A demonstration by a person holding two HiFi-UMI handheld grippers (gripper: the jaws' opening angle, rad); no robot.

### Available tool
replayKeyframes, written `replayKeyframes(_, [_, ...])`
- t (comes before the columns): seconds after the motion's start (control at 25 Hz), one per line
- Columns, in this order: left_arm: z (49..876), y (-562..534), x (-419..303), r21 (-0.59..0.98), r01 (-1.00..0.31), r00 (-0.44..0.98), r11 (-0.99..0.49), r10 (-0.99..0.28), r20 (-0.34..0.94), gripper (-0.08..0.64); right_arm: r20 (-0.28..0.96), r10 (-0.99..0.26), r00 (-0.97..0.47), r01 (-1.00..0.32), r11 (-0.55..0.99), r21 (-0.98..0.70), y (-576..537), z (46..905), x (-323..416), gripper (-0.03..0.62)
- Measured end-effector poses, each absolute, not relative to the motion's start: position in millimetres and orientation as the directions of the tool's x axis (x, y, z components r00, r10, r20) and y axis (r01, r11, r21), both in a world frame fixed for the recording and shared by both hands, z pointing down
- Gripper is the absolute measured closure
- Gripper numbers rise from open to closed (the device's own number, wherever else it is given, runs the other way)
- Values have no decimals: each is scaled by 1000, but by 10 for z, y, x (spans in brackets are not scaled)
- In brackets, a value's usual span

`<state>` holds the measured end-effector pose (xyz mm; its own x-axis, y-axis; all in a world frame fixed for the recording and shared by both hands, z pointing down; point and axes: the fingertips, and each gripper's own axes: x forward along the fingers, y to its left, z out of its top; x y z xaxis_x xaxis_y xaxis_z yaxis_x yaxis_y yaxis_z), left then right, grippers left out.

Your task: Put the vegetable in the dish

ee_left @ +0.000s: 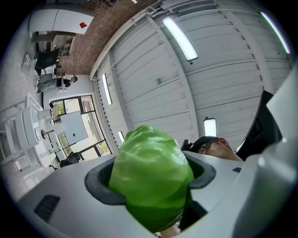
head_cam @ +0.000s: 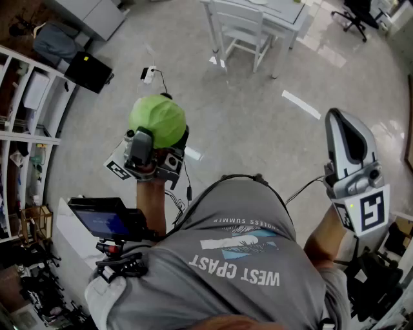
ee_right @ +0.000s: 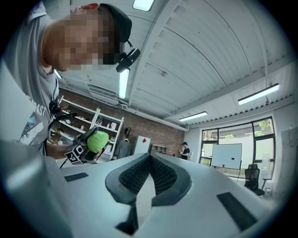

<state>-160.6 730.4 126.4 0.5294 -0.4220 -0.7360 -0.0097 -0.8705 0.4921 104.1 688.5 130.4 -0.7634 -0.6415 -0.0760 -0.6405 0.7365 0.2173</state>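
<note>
A round green cabbage-like vegetable (head_cam: 157, 119) is held up in the air in front of me, over a grey floor. My left gripper (head_cam: 158, 132) is shut on it and tilted upward. In the left gripper view the vegetable (ee_left: 151, 174) fills the gap between the dark pads (ee_left: 100, 183), against a white ceiling. My right gripper (head_cam: 342, 124) is at the right, level, with its jaws together and nothing between them; its ribbed pads (ee_right: 163, 174) meet at the tip. The right gripper view also catches the vegetable (ee_right: 98, 141) far off at the left. No dish is in any view.
A white chair (head_cam: 239, 32) and white table (head_cam: 281, 11) stand ahead. White shelves (head_cam: 26, 116) line the left, with a black box (head_cam: 87, 71) and a power strip (head_cam: 148, 75) on the floor. A screen device (head_cam: 103, 219) hangs at my chest. A distant person (ee_right: 185, 149) stands near a whiteboard (ee_right: 226, 155).
</note>
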Motion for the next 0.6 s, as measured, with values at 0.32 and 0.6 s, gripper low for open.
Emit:
replayKeyframes(0.32, [1338,7392,-1545,491,28,548,-871,-397,-736,216,-61,-680,-731,-674,705,220,7095,1298,1083,586])
replayKeyframes(0.6, [1324,7309,-1278,515,72,571,-854,-388,-724,216,-71,-686,-724,-688,712,139,7183,1133,1253,584])
